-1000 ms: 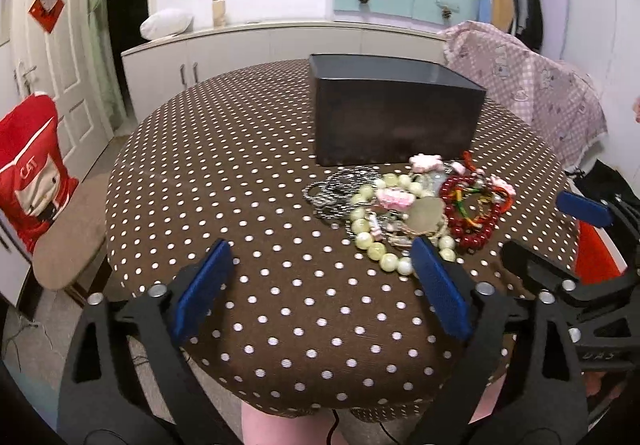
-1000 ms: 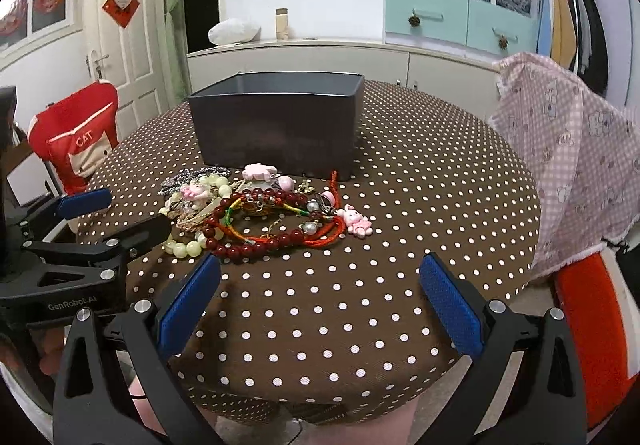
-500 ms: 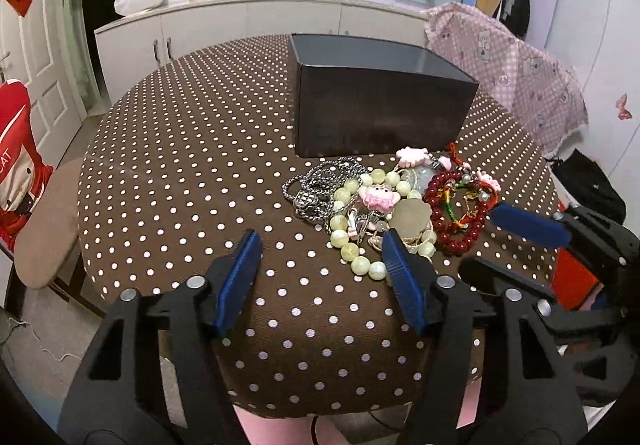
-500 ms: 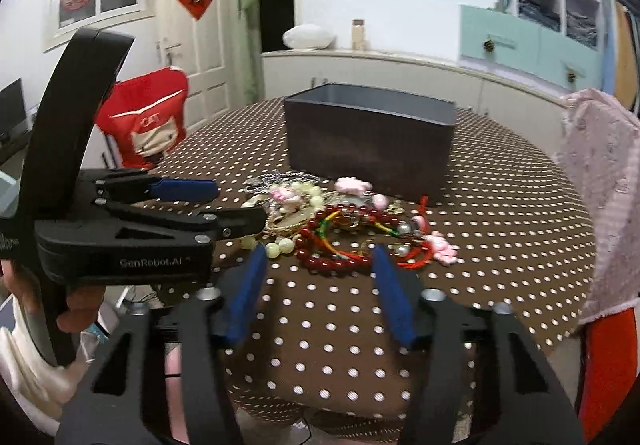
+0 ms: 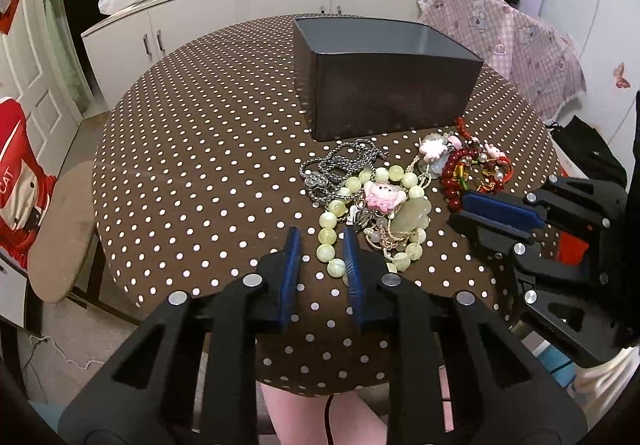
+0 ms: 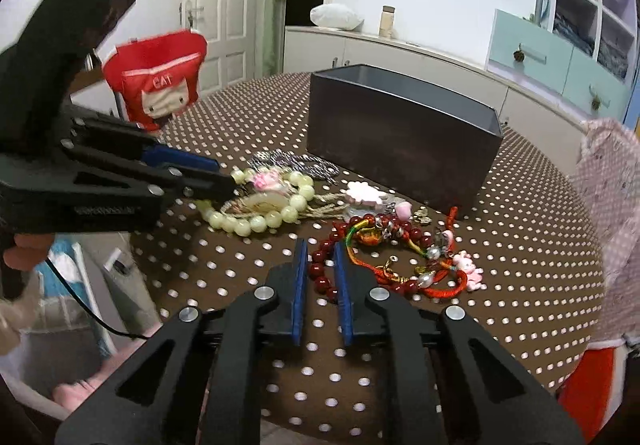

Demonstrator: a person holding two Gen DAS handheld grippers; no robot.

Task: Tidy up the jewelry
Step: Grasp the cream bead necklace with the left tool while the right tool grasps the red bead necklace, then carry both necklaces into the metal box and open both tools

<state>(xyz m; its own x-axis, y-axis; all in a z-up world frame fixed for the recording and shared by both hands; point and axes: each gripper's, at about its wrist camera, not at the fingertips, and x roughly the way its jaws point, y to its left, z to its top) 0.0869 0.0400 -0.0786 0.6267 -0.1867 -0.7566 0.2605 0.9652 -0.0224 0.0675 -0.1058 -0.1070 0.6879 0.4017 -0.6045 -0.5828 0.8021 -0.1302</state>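
Jewelry heap lies mid-frame on dotted table (image 5: 200, 149), just before dark box (image 5: 384, 85). Pale bead strand (image 5: 328, 233) sits between left gripper (image 5: 320, 245) fingers, narrowed, contact unclear. Right gripper (image 6: 320, 257) narrowed around red bead bracelet (image 6: 320, 273), grip unclear.

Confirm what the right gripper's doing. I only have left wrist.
Observer: The right gripper straddles the dark red bead bracelet, near its left end.
Operator: Clamped?
Observer: No. The jaws are narrow, but gaps show beside the beads between them.
Operator: My left tips, from the side?
Observer: The left gripper is low, its tips at the pale green bead strand.
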